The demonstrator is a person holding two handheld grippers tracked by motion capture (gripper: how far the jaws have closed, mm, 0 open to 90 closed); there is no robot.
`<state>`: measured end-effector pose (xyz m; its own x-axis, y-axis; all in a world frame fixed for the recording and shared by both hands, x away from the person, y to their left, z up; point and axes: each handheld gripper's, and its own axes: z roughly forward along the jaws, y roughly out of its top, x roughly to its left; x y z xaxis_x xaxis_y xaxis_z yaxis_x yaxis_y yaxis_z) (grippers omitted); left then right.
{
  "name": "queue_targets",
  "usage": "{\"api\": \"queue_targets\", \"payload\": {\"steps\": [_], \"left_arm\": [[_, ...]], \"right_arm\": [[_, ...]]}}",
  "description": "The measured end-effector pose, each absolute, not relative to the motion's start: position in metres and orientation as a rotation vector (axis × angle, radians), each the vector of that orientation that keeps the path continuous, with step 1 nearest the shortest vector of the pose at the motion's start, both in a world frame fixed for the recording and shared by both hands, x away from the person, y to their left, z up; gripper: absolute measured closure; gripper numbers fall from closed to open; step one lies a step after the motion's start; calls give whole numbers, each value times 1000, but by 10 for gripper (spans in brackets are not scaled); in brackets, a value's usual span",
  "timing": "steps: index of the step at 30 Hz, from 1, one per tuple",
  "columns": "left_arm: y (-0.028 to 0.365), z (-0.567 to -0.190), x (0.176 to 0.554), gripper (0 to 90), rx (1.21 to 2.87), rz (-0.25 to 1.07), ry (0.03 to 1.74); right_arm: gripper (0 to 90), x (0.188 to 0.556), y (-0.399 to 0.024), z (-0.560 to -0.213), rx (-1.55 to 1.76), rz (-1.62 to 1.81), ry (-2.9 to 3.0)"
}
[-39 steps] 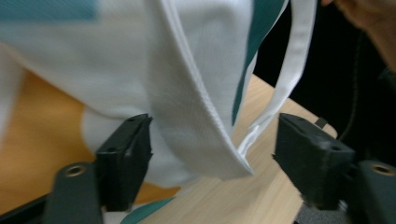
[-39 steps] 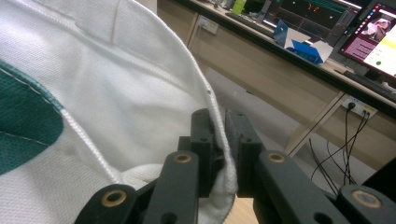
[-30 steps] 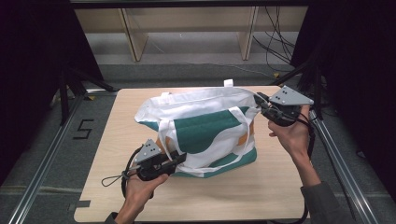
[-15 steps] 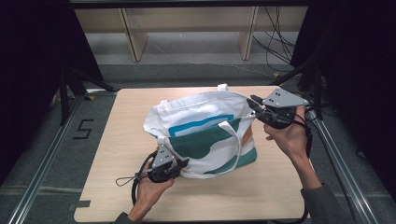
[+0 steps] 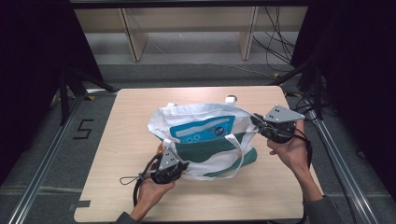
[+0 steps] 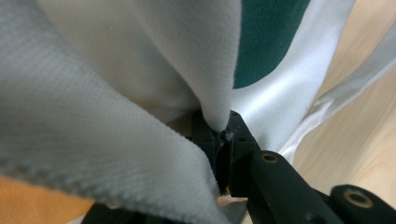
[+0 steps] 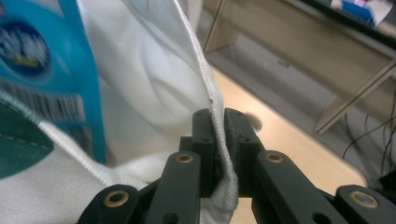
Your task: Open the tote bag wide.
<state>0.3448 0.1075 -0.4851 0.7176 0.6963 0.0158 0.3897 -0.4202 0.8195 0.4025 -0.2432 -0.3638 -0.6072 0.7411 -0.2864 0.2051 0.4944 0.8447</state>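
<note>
Tote bag point(image 5: 205, 140), white w/ green and blue print, lies mid-table point(image 5: 116, 140), slumped and part folded; its handle loop point(image 5: 240, 156) droops over the near side.

L to R: left hand-held gripper point(image 5: 180, 166) at the bag's near-left corner, jaws clamped on a fold of white cloth point(image 6: 219, 70), as its own view shows, w/ fabric bunched above the tips. Centre: blue label panel point(image 5: 203, 129) faces up, green band below it. Right hand-held gripper point(image 5: 256, 119) at the bag's right edge, jaws pressed together on the stitched rim hem point(image 7: 212, 100), which runs straight between the pads. Beyond the table: wooden shelf unit point(image 5: 187, 28).

Step in hand, as judged: lowering the pinched bag onto the table to spread or fold it. To do it well: keep both grips firm, draw the two hands apart evenly so the cloth goes taut w/o skewing, lay it flat before letting go, and keep the handle loop from being trapped underneath. Risk: thin hem may slip from the right pads if tugged sideways.
</note>
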Motion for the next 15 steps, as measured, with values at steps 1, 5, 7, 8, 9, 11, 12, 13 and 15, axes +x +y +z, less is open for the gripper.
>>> {"api": "queue_targets", "payload": {"steps": [1, 5, 7, 8, 9, 11, 12, 13, 15], "left_arm": [[106, -488, 345, 847, 2029, 429, 831], [107, -495, 347, 849, 2064, 412, 831], [109, -496, 349, 848, 2058, 389, 844], [109, -495, 349, 847, 2067, 387, 843], [110, -494, 349, 842, 2074, 362, 833], [112, -492, 348, 811, 2058, 334, 826], [113, -489, 347, 766, 2027, 292, 831], [115, -484, 344, 710, 1999, 262, 837], [125, -469, 337, 646, 1992, 215, 822]], "right_arm": [[837, 406, -244, -375, 790, 1050, 2116], [842, 416, -242, -418, 869, 1053, 2233], [855, 420, -236, -440, 902, 1039, 2276], [860, 422, -234, -447, 872, 1002, 2302], [862, 422, -232, -451, 876, 997, 2305], [862, 420, -231, -453, 870, 986, 2305], [863, 419, -231, -452, 876, 983, 2298], [863, 418, -233, -452, 868, 983, 2300], [864, 417, -237, -450, 885, 1002, 2288]]}}
